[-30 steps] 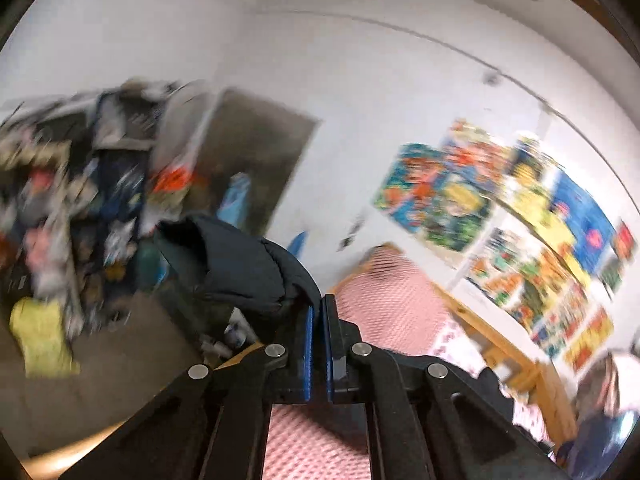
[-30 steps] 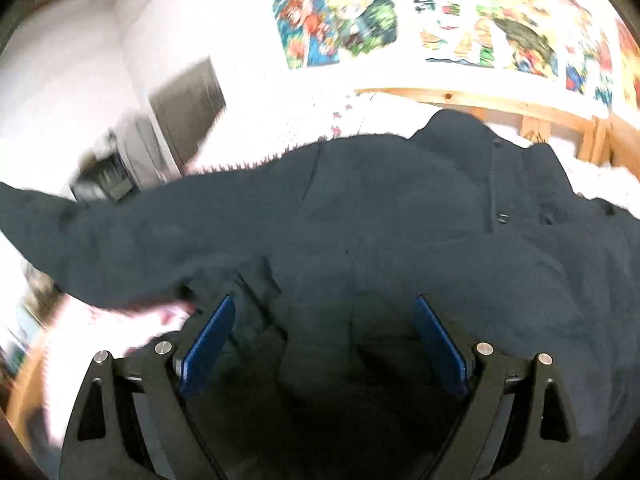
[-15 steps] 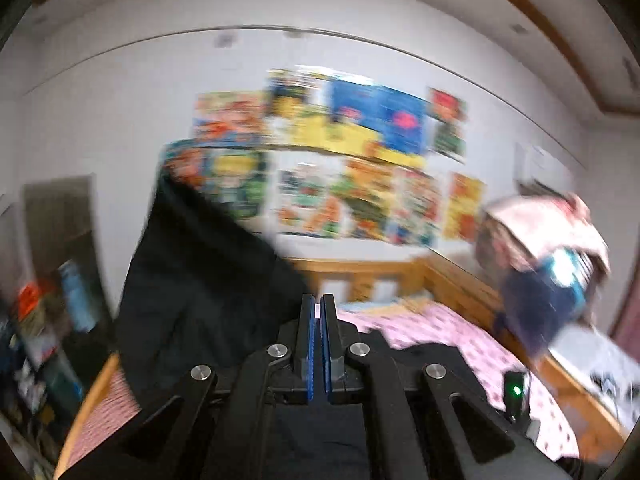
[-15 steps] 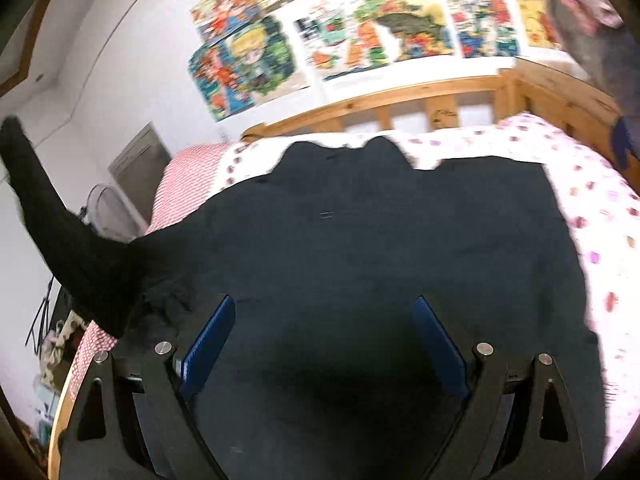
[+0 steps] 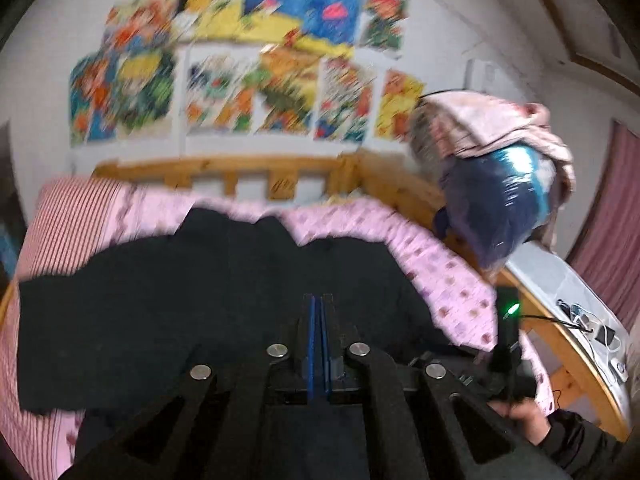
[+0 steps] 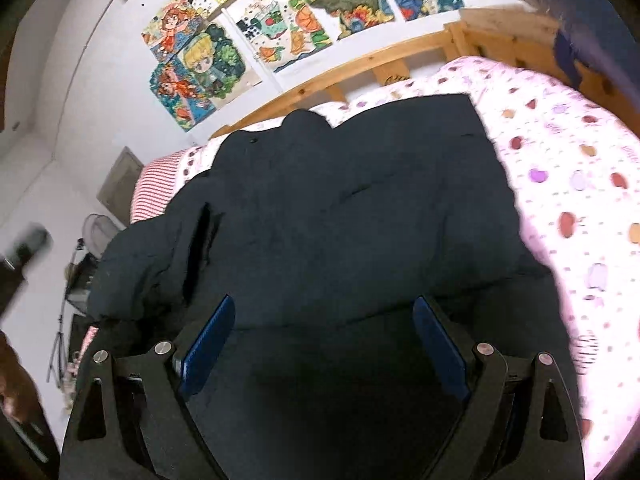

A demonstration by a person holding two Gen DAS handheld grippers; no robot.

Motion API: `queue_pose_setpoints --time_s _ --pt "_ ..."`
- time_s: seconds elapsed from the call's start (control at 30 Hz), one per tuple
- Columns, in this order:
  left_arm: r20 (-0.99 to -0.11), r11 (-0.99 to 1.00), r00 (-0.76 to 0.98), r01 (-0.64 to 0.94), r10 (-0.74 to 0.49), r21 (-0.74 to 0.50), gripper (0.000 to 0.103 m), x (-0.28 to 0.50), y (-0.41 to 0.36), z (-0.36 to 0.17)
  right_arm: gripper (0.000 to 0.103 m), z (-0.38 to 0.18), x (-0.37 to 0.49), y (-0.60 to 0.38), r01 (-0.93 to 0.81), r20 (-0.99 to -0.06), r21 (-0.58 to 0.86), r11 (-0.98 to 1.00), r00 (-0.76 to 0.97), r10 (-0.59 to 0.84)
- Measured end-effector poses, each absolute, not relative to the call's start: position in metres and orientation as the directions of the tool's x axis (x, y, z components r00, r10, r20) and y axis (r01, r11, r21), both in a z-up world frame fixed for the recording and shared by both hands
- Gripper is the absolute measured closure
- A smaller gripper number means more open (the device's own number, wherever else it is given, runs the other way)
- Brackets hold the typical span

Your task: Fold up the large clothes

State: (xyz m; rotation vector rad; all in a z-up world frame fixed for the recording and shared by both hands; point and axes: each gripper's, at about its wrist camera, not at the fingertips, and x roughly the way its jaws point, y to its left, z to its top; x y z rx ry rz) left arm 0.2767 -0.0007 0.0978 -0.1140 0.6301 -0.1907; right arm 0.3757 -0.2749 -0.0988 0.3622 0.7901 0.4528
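Note:
A large dark jacket (image 5: 208, 304) lies spread on the pink patterned bed (image 5: 448, 276), collar toward the wooden headboard. One sleeve (image 6: 132, 272) is bunched at the bed's left edge. My left gripper (image 5: 319, 304) hovers over the jacket's near part, shut, and no cloth shows between its blue pads. My right gripper (image 6: 324, 312) stands open above the jacket's lower half, with dark fabric below the gap. In the left wrist view the right gripper's body (image 5: 508, 340) with a green light shows at the right, held by a person's hand (image 5: 524, 412).
A wooden bed rail (image 5: 248, 172) runs along the far side and the right. A bundle of bedding in a blue bag (image 5: 500, 184) rests on the right rail. Posters (image 6: 280, 20) cover the wall. A striped pillow (image 6: 156, 188) lies at the left, with a fan and stands beyond it.
The left gripper swung from the cluttered room side round to face the bed. The jacket's sleeve, lifted a second ago, now lies down on the bed. The right gripper stayed open over the jacket.

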Motion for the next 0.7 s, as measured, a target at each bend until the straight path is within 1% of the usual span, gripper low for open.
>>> queue_pose_setpoints --time_s 0.03,0.07,0.1,0.13,0.17,0.23,0.33,0.4,0.5,0.53,0.57,0.6,0.63,0.67,0.7 --pt "-0.603 0.981 0.777 0.097 -0.181 -0.169 0.088 0.275 0.013 0.091 0.015 -0.099 0.372 -0.272 -0.274 -0.589 0.471 0.839 0.610 0.530" --pt "-0.621 0.983 0.768 0.061 -0.157 -0.173 0.075 0.273 0.023 0.086 0.015 -0.098 0.370 -0.268 -0.295 -0.584 0.469 0.833 0.603 0.543" --pt "-0.635 0.983 0.761 0.022 -0.134 -0.181 0.069 0.270 0.037 0.083 0.015 -0.093 0.376 -0.256 -0.331 -0.578 0.468 0.819 0.586 0.567" --pt "-0.641 0.981 0.760 -0.020 -0.109 -0.190 0.053 0.266 0.051 0.080 0.013 -0.090 0.373 -0.246 -0.350 -0.578 0.469 0.811 0.572 0.582" --pt "-0.645 0.977 0.761 -0.085 -0.065 -0.198 0.038 0.259 0.072 0.077 0.012 -0.088 0.383 -0.229 -0.387 -0.580 0.490 0.781 0.524 0.624" --pt "-0.648 0.962 0.761 -0.178 0.002 -0.206 0.030 0.252 0.103 0.073 0.012 -0.088 0.395 -0.202 -0.420 -0.562 0.554 0.719 0.449 0.695" --pt "-0.669 0.934 0.737 -0.299 0.095 -0.197 0.028 0.239 0.148 0.067 0.012 -0.095 0.413 -0.168 -0.424 -0.534 0.626 0.654 0.378 0.756" --pt "-0.693 0.913 0.704 -0.369 0.154 -0.172 0.025 0.233 0.174 0.062 0.012 -0.102 0.432 -0.139 -0.410 -0.544 0.638 0.651 0.359 0.759" --pt "-0.722 0.892 0.663 -0.426 0.195 -0.150 0.021 0.226 0.202 0.051 0.012 -0.113 0.449 -0.116 -0.366 -0.578 0.622 0.692 0.381 0.721" --pt "-0.729 0.888 0.655 -0.436 0.200 -0.148 0.020 0.225 0.208 0.049 0.014 -0.116 0.455 -0.112 -0.352 -0.584 0.621 0.701 0.389 0.713" --pt "-0.736 0.881 0.646 -0.448 0.202 -0.151 0.019 0.222 0.216 0.046 0.029 -0.118 0.460 -0.107 -0.339 -0.579 0.628 0.700 0.399 0.712" --pt "-0.742 0.876 0.639 -0.456 0.202 -0.154 0.018 0.220 0.223 0.044 0.040 -0.117 0.461 -0.104 -0.333 -0.571 0.637 0.695 0.401 0.716" --pt "-0.747 0.872 0.633 -0.464 0.203 -0.157 0.017 0.218 0.230 0.042 0.059 -0.116 0.460 -0.100 -0.334 -0.563 0.648 0.684 0.395 0.726" --pt "-0.749 0.868 0.630 -0.469 0.202 -0.161 0.017 0.216 0.236 0.041 0.070 -0.114 0.459 -0.095 -0.345 -0.553 0.660 0.668 0.379 0.742" --pt "-0.751 0.866 0.630 -0.471 0.198 -0.167 0.017 0.218 0.240 0.042 0.077 -0.112 0.456 -0.093 -0.349 -0.557 0.653 0.672 0.380 0.739"
